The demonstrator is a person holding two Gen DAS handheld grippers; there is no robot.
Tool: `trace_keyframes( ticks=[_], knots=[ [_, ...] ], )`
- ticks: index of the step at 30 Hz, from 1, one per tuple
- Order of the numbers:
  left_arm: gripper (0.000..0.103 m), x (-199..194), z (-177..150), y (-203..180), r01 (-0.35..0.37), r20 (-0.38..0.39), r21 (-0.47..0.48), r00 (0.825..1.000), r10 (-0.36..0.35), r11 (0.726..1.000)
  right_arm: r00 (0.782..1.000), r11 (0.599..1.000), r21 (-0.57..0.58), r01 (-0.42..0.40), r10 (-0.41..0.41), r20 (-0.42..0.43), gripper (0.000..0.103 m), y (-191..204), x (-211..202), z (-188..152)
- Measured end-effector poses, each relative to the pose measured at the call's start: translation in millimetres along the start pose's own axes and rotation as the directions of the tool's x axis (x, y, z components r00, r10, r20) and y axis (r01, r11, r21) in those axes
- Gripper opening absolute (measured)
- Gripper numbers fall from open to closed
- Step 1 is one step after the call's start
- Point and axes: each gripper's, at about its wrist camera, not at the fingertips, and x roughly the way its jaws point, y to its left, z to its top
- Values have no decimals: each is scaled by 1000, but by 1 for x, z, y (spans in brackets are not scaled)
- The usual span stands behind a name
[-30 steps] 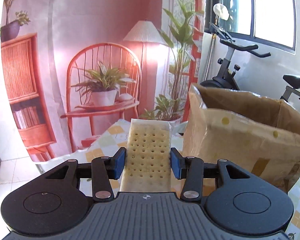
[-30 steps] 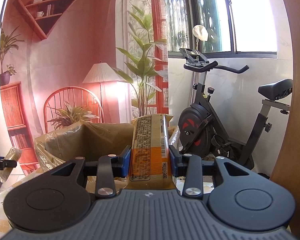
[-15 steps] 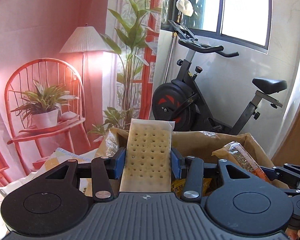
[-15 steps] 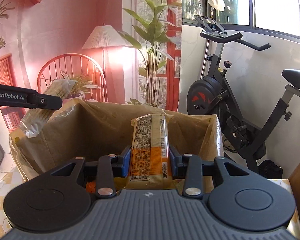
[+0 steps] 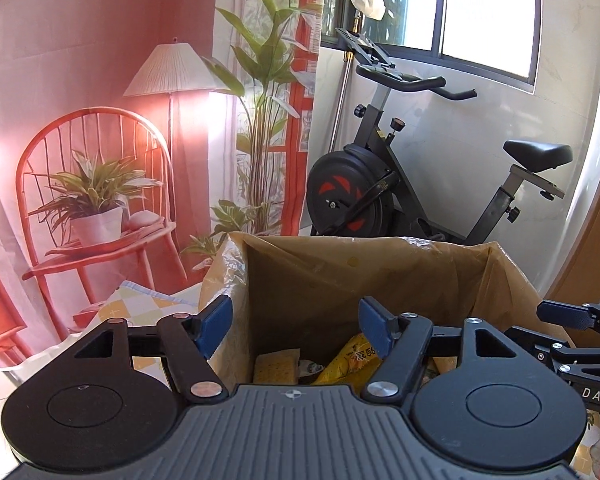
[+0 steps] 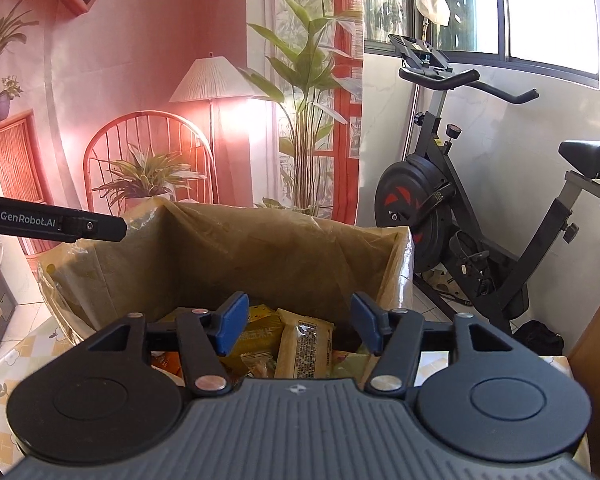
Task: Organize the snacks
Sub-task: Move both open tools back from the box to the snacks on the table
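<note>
The box (image 6: 284,248) floor is hidden by snack packets, too overlapped for counting. Two grippers, left (image 5: 296,326) and right (image 6: 298,326), just spread, are seen empty at six o'clock.

box floor (image 5: 284,354) hidden, snack print (image 6: 306,346) unreadable

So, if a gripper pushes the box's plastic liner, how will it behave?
The plastic liner looks thin and creased, so it would probably give and crumple. Its glossy wrinkles suggest a slippery surface. The cardboard box behind should probably hold its shape.
</note>
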Motion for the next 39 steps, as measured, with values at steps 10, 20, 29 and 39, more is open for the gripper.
trace_keyframes(
  ticks=[10,20,29,39],
  knots=[
    [72,-63,-34,32,-33,20,-51,999,34,998,998,999,-8,-52,52,33,60,11,-48,-21],
    [71,-99,-89,57,-96,-11,-84,995,95,992,994,996,21,-81,80,76,79,23,-80,-60],
    [71,-102,-131,64,-127,-59,-92,991,122,988,996,994,61,-91,90,28,83,32,-82,-103],
    [71,-99,-156,58,-128,-103,-85,988,119,988,994,991,98,-86,92,-58,84,34,-73,-143]
  ],
)
